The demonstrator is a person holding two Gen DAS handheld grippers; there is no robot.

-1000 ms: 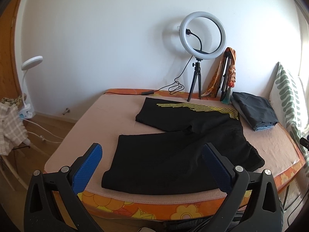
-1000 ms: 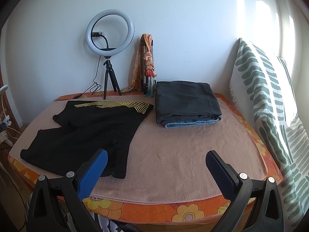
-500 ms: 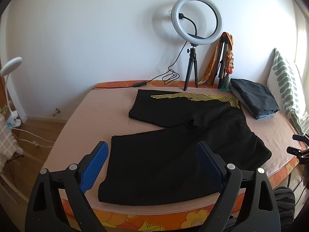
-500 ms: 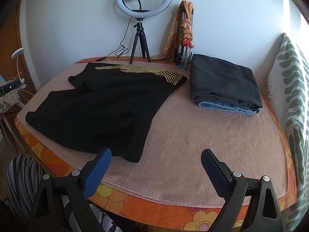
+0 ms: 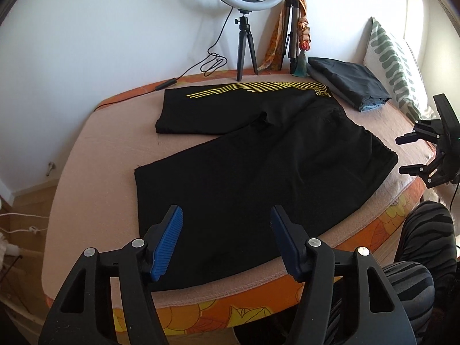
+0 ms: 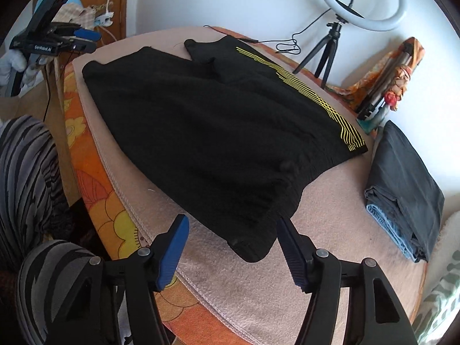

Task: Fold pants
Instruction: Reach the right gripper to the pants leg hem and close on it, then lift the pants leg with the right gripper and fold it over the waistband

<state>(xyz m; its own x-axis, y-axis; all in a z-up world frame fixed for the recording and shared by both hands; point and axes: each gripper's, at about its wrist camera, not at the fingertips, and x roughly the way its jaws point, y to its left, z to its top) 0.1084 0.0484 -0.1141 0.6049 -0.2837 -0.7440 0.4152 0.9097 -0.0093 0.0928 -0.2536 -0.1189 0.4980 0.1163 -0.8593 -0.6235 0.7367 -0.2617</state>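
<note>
Black shorts [image 5: 258,155] with yellow stripes on the far leg lie spread flat on a pink blanket; they also show in the right wrist view [image 6: 218,120]. My left gripper [image 5: 225,230] is open and empty, over the hem of the near leg by the front edge. My right gripper [image 6: 231,238] is open and empty, just above the near waistband corner. The right gripper also shows at the right edge of the left wrist view [image 5: 402,155], beside the waistband. The left gripper shows at the upper left of the right wrist view [image 6: 86,36].
A folded stack of dark and blue clothes [image 5: 348,86] lies at the far right, also in the right wrist view [image 6: 405,189]. A ring light on a tripod [image 5: 245,28] with a cable stands at the back. A striped pillow [image 5: 394,57] leans on the right. The orange mattress edge [image 5: 258,302] runs along the front.
Both grippers have moved in and down toward the shorts: the left over the near leg hem, the right to the waistband corner. Both stay open.
</note>
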